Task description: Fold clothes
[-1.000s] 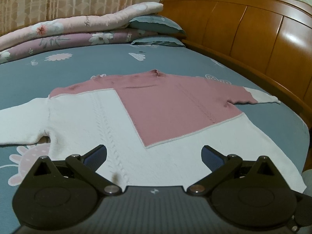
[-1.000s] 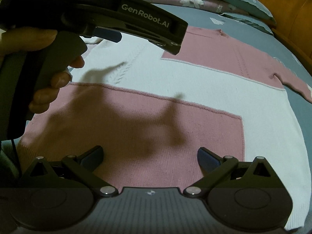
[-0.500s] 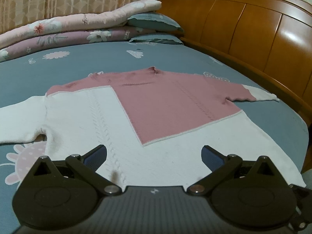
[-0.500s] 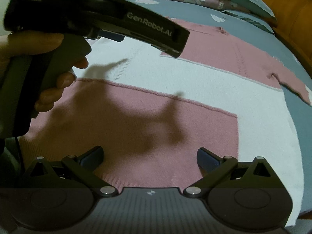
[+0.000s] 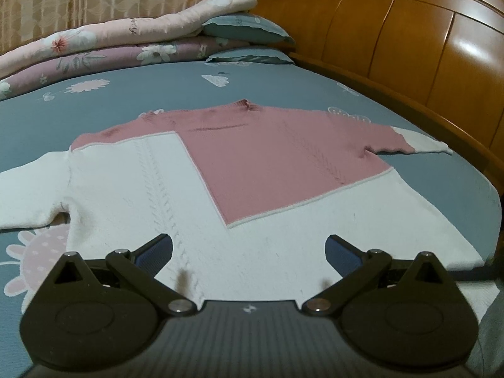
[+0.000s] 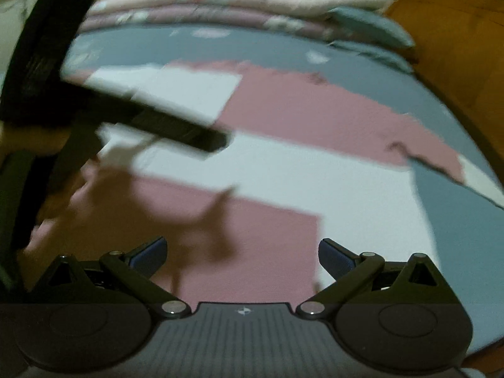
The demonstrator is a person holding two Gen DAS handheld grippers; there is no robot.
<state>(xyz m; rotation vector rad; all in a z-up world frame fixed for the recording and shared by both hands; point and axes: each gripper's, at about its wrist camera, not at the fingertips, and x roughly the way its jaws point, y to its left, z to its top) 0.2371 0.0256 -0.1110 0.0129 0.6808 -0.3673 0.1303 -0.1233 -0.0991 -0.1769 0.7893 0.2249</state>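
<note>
A pink and white knit sweater (image 5: 252,173) lies spread flat on the blue bed sheet, neck towards the pillows, both sleeves stretched out sideways. My left gripper (image 5: 249,252) hovers open over its white lower part, nothing between the fingers. The right wrist view is blurred: the sweater (image 6: 283,170) fills it, and my right gripper (image 6: 242,253) stands open above a pink patch near the hem. The left gripper's black body (image 6: 119,104), held by a hand, crosses the upper left of that view.
A wooden headboard (image 5: 409,47) runs along the right side. Folded floral quilts (image 5: 110,47) and blue pillows (image 5: 249,28) are stacked at the far end of the bed. A curtain hangs behind them. Bare blue sheet (image 5: 157,94) lies between sweater and quilts.
The right gripper has lifted and swung, blurring its view and showing more of the bed beyond the sweater. The left gripper drew back slightly. Both stayed open.
</note>
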